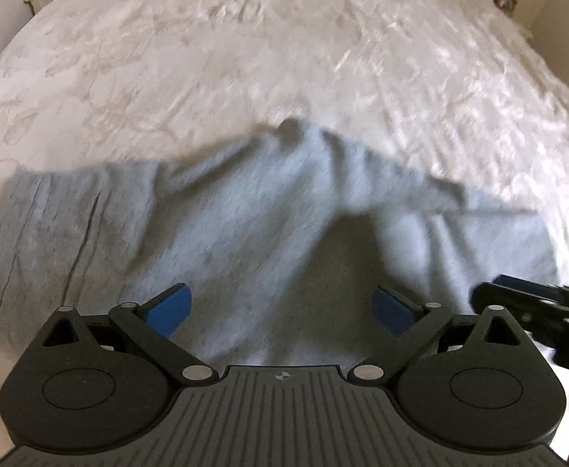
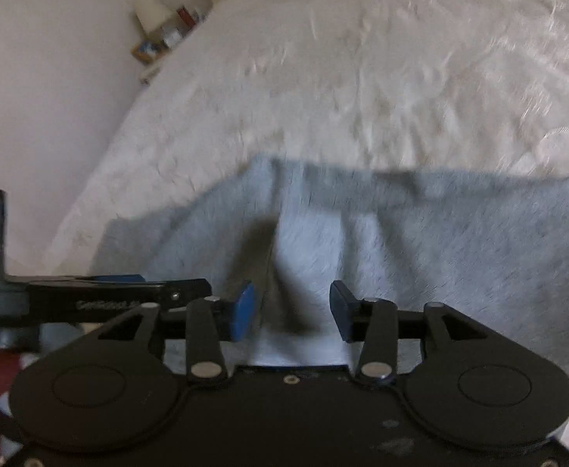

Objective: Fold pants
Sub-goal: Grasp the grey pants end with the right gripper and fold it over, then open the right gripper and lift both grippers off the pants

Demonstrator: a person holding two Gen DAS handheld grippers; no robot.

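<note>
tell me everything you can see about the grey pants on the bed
The grey pants are soft, heathered, sweatpant-like fabric, spread across the near part of the white bedspread. They are not flat: a ridge of cloth rises to a peak in the middle, casting a dark shadow beneath, while the left end lies flatter with long creases. Both views are motion-blurred, so seams and waistband cannot be made out. The left hand-held gripper and right hand-held gripper are open above the cloth, neither gripping it.
</note>
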